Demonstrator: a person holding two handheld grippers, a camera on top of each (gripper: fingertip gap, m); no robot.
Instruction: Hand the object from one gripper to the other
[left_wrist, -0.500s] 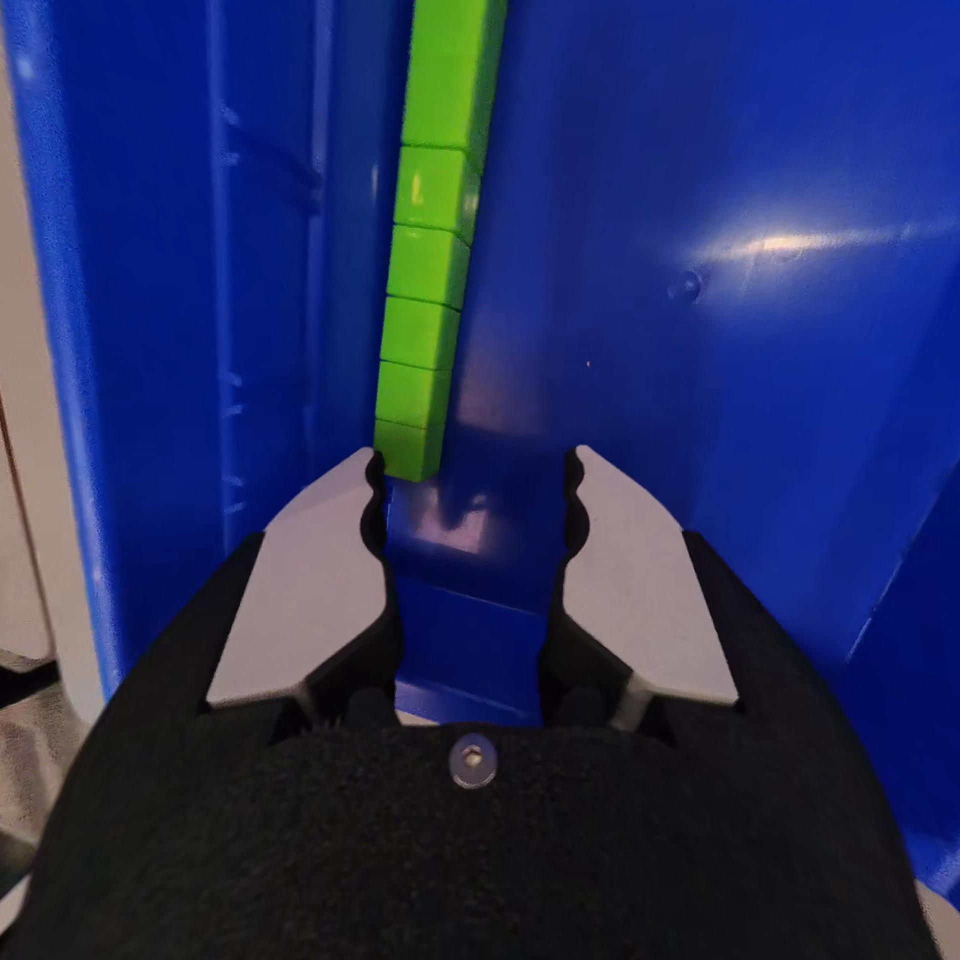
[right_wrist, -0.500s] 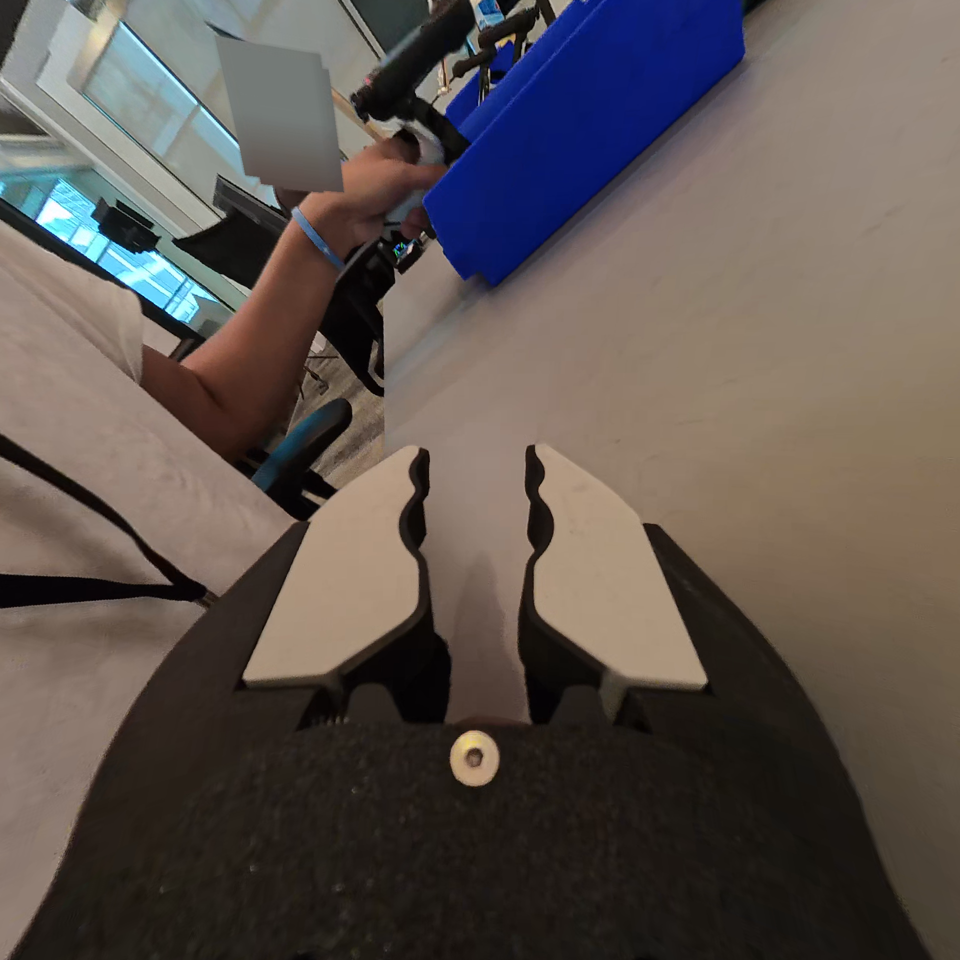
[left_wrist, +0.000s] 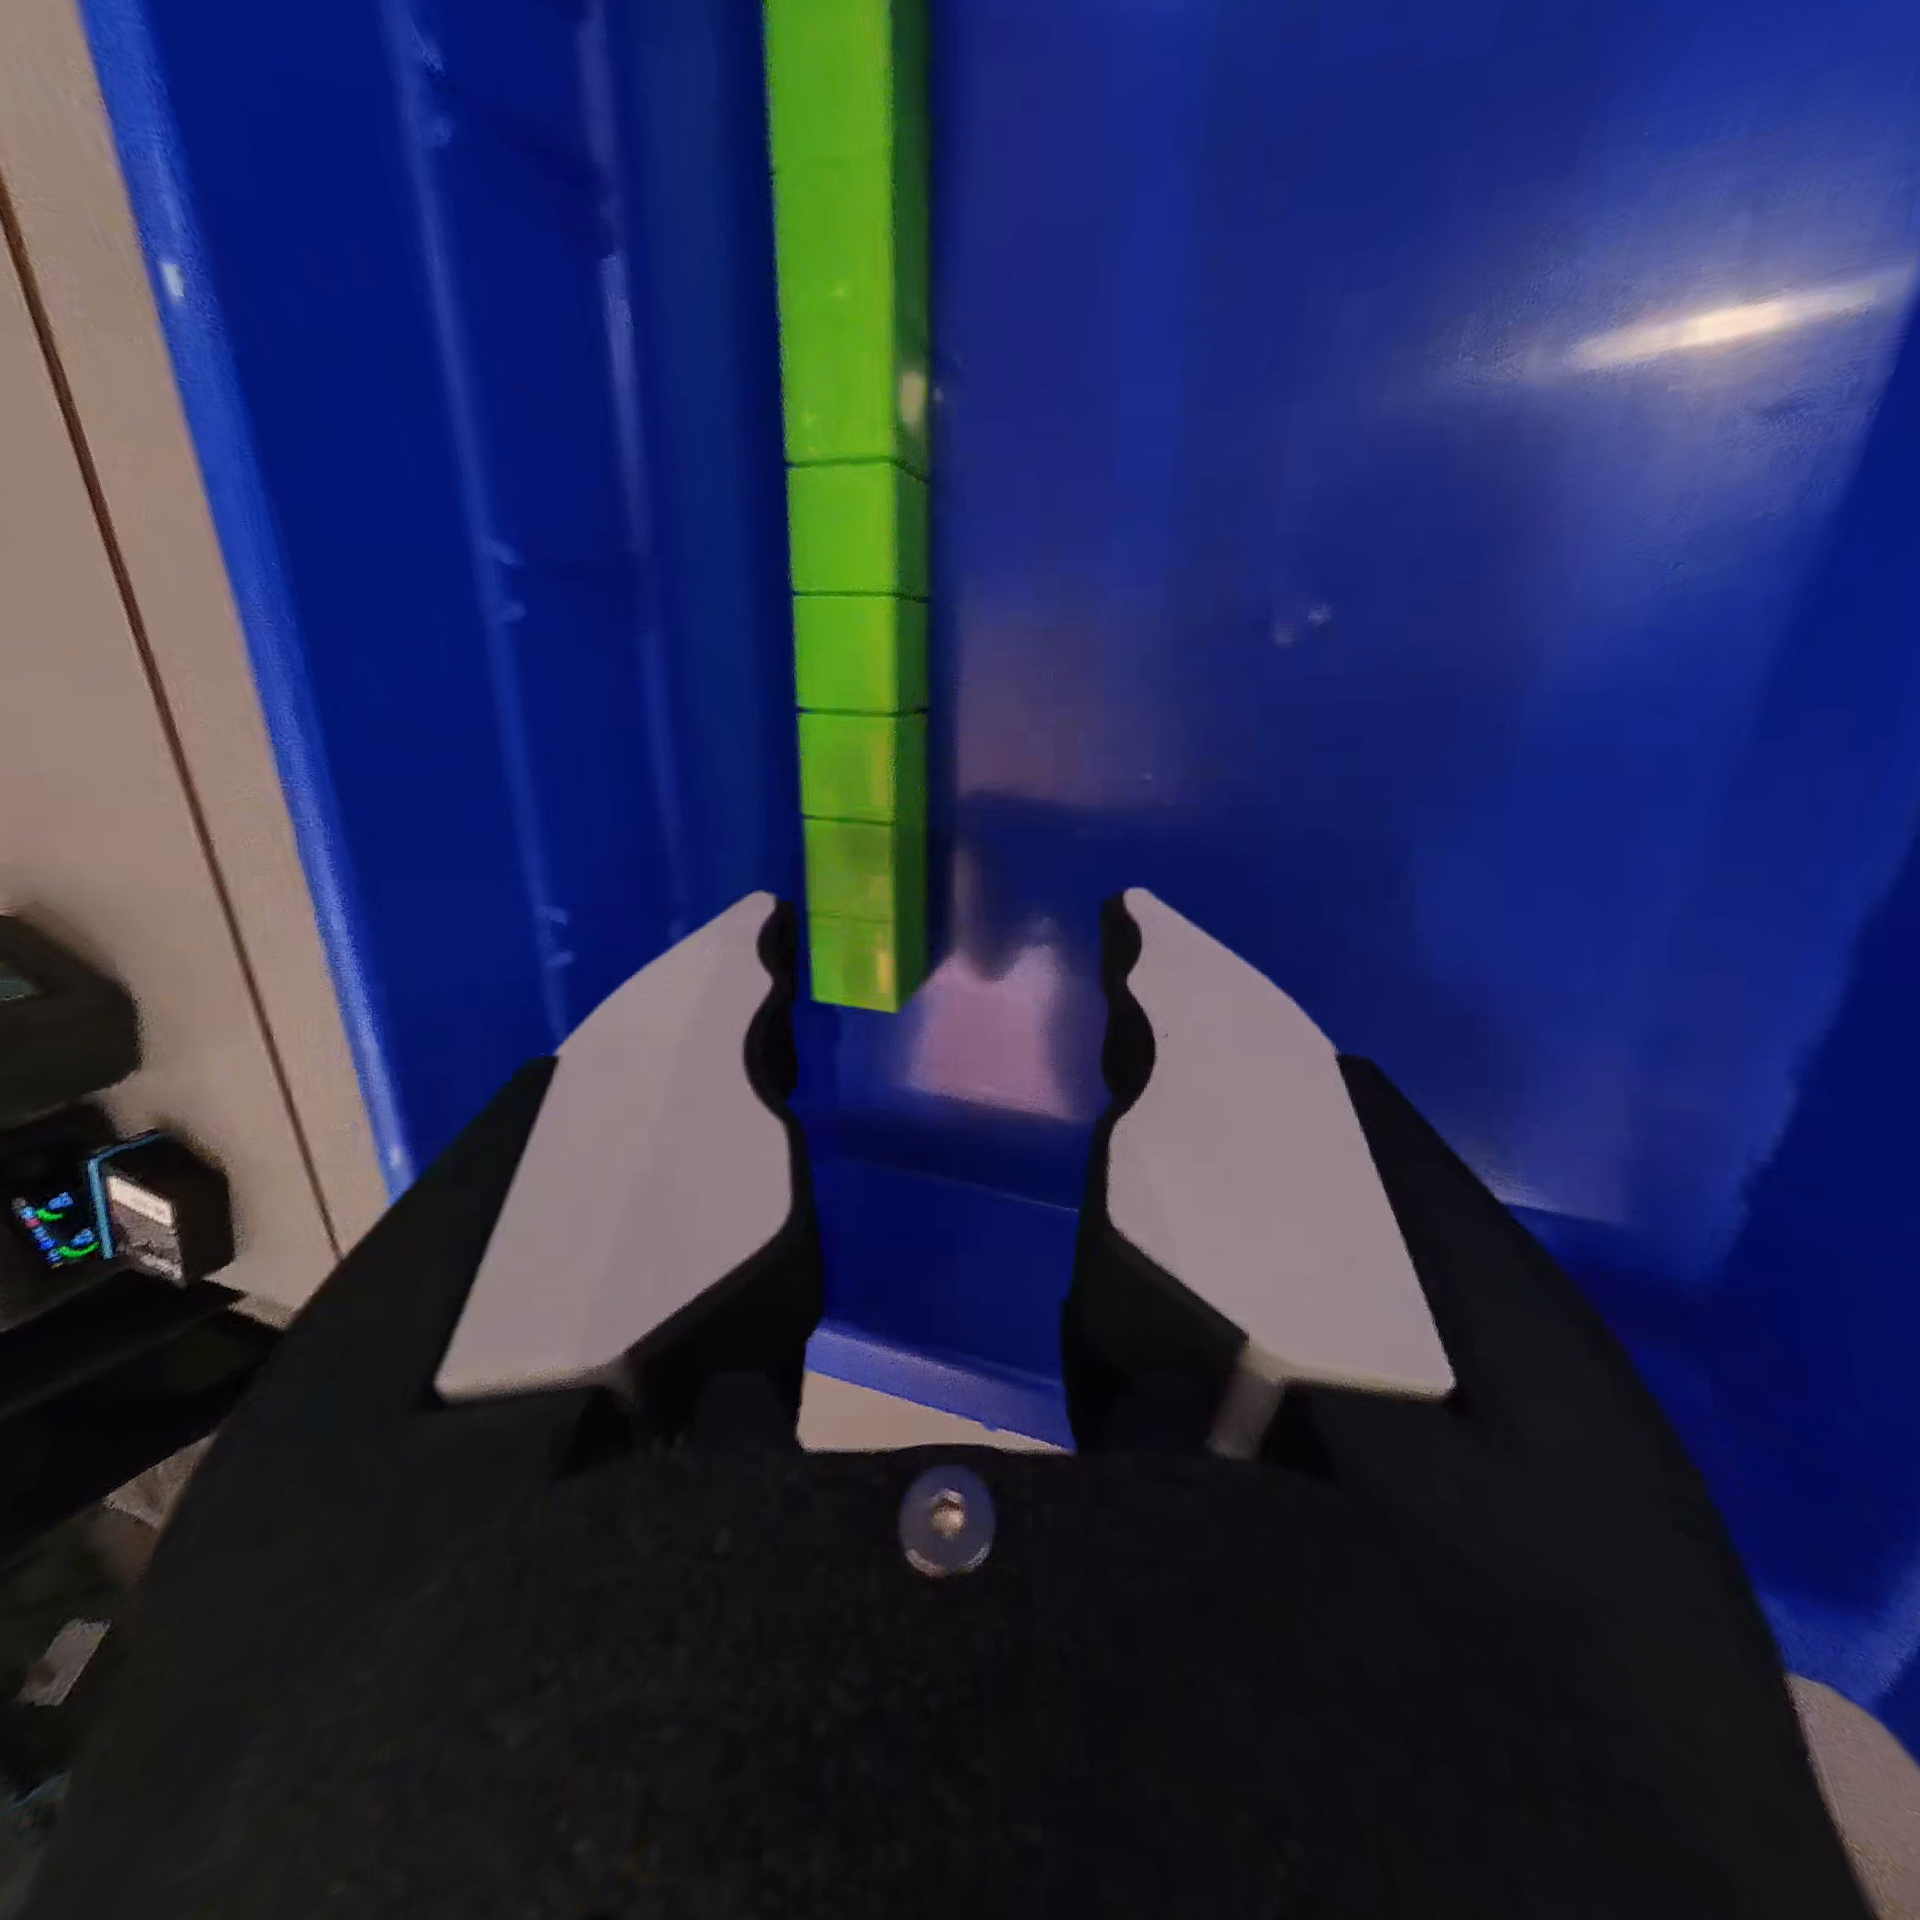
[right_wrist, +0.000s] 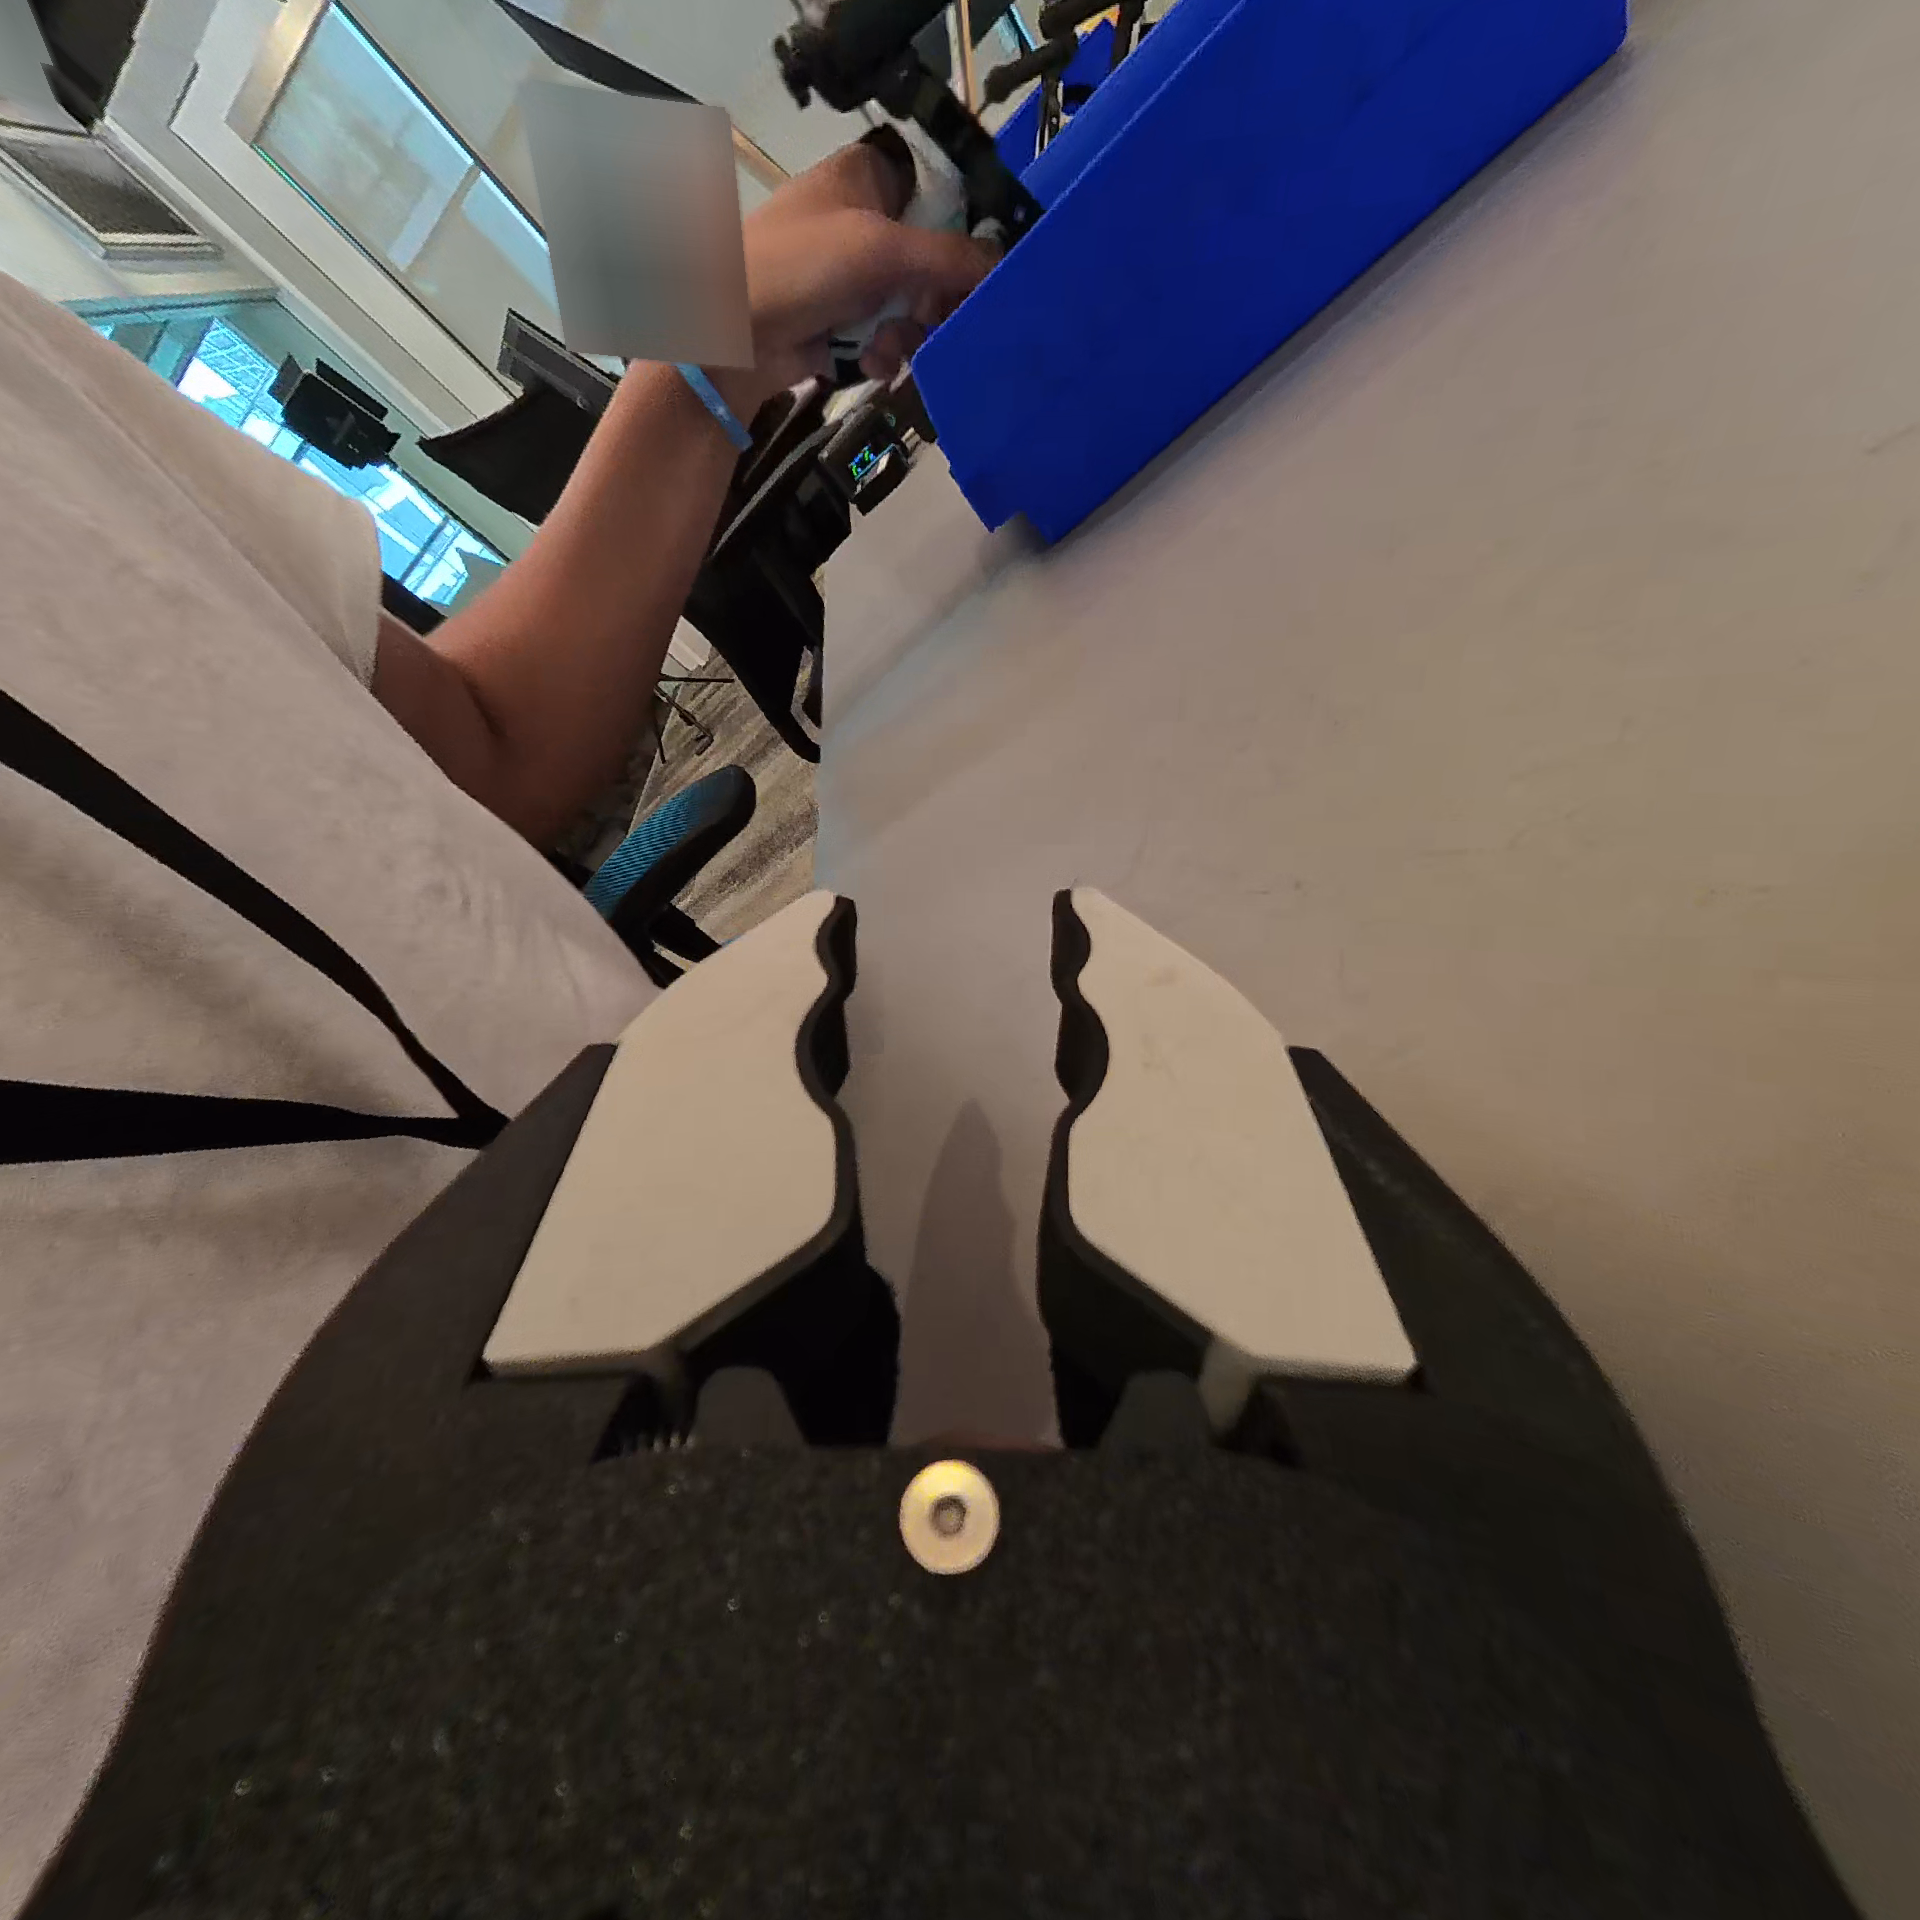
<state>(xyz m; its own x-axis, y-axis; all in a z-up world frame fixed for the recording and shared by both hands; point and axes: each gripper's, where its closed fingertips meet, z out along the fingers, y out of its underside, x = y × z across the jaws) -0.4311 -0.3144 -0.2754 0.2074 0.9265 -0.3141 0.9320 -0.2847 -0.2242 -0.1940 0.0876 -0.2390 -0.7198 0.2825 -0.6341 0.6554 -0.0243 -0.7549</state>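
Note:
A long green bar of joined cubes (left_wrist: 857, 644) lies inside a blue bin (left_wrist: 1455, 727), along the bin's left wall. My left gripper (left_wrist: 948, 914) is open over the bin's near end, and the bar's near end sits just inside its left fingertip (left_wrist: 727, 966). It holds nothing. My right gripper (right_wrist: 954, 914) is open and empty, low over the grey table (right_wrist: 1455, 831), far from the bin. The blue bin (right_wrist: 1247, 260) shows in the right wrist view at the table's far end, with a person's hand (right_wrist: 831, 270) at its near corner.
The person's arm (right_wrist: 582, 582) and light shirt (right_wrist: 208, 831) fill the left of the right wrist view. A blue office chair (right_wrist: 675, 842) stands beyond the table edge. A black device with a small lit screen (left_wrist: 114, 1216) sits left of the bin. Left tips to right tips: about 45 cm.
My left gripper has moved forward and opened a little wider, so the bar's near end now lies between its fingertips. The right gripper has hardly moved.

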